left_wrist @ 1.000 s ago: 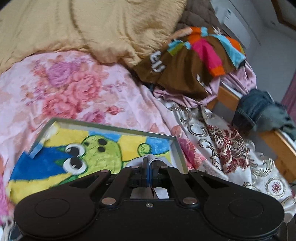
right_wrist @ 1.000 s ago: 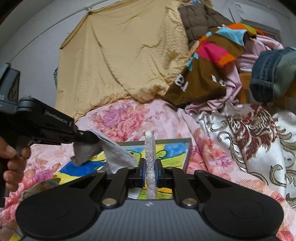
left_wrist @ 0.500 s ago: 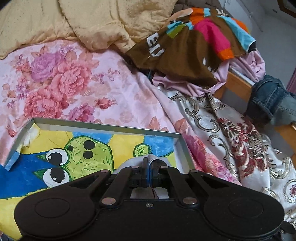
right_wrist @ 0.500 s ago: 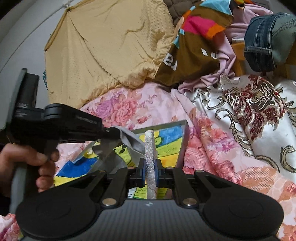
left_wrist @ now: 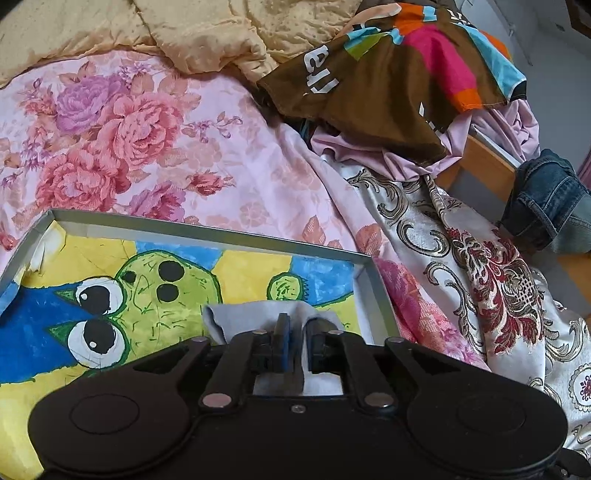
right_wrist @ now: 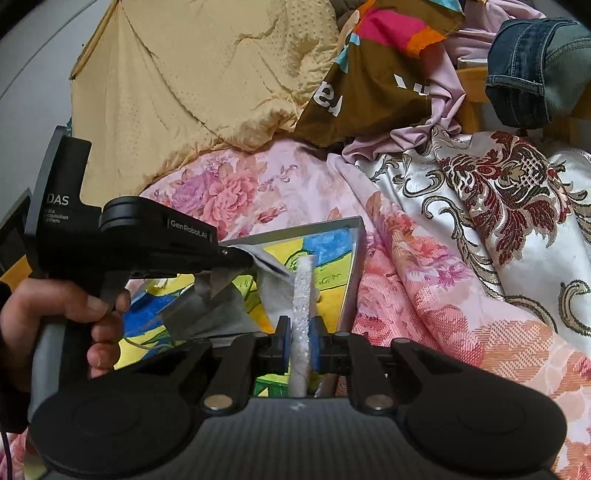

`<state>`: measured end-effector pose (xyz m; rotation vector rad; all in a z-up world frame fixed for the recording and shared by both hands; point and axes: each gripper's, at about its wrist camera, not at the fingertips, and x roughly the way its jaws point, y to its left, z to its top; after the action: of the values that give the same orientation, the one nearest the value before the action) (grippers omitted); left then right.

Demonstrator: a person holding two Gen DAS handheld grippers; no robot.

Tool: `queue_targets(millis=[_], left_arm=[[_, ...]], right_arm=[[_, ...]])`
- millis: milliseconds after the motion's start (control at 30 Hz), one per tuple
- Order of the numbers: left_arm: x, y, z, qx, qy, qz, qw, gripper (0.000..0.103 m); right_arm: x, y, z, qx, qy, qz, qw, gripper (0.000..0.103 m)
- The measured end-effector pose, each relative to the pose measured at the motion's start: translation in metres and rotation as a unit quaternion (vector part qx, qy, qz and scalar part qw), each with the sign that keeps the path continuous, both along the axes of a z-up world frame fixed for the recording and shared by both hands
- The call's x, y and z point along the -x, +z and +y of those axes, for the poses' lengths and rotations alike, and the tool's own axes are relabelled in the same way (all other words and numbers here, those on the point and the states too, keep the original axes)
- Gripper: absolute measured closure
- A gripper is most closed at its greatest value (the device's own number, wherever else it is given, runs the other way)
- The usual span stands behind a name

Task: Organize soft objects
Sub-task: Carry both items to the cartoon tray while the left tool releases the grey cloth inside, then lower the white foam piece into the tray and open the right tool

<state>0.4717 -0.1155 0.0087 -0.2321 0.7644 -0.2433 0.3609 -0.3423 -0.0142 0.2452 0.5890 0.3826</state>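
A shallow grey-rimmed tray (left_wrist: 207, 227) with a bright green, blue and yellow cartoon picture inside lies on the pink floral bedsheet (left_wrist: 155, 122). My left gripper (left_wrist: 298, 343) hovers low over its near right part. Its jaws are opening, and a grey cloth (left_wrist: 236, 314) lies loosely in the gap and sags onto the tray. The right wrist view shows the left gripper (right_wrist: 243, 260) from the side, the grey cloth (right_wrist: 218, 314) draped beneath it. My right gripper (right_wrist: 299, 343) holds a white textured strip (right_wrist: 303, 291) upright over the tray's (right_wrist: 352, 266) corner; its jaws are opening, pads still touching.
A tan quilt (left_wrist: 207, 33) is heaped at the back. A brown multicoloured garment (left_wrist: 388, 81), lilac fabric and a silver-and-red brocade cloth (left_wrist: 498, 280) pile up on the right. Jeans (left_wrist: 546, 199) hang over the wooden bed frame (left_wrist: 476, 158). A person's hand (right_wrist: 74, 310) grips the left tool.
The left gripper has come down and closer over the tray, and its jaws have parted around the grey cloth. The right gripper's pads stand slightly wider around the white strip.
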Motion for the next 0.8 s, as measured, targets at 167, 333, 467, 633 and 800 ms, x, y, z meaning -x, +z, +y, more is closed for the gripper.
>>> queue_targets(millis=[167,333,467,633,800], left_arm=[[0.004,0.002,-0.003,-0.006,-0.006,0.0,1.0,0.087],[0.011,0.008,-0.004,-0.007,-0.012,-0.007,0.9999,0.079],[0.018,0.013,-0.002,-0.004,-0.014,-0.013,0.9998,0.071],[0.034,0.021,0.006,0.008,-0.011,-0.025,0.9996,0.047],[0.049,0.027,0.014,0.018,-0.003,-0.029,0.9994,0.039]], right_arm=[[0.001,0.0,-0.001,0.0,0.0,0.001,1.0,0.084],[0.002,0.002,-0.001,0.0,0.001,-0.002,1.0,0.061],[0.002,0.003,-0.001,-0.002,0.005,-0.003,1.0,0.05],[0.004,0.005,0.0,-0.013,0.018,-0.001,1.0,0.031],[0.009,0.008,0.003,-0.005,0.023,0.0,1.0,0.016]])
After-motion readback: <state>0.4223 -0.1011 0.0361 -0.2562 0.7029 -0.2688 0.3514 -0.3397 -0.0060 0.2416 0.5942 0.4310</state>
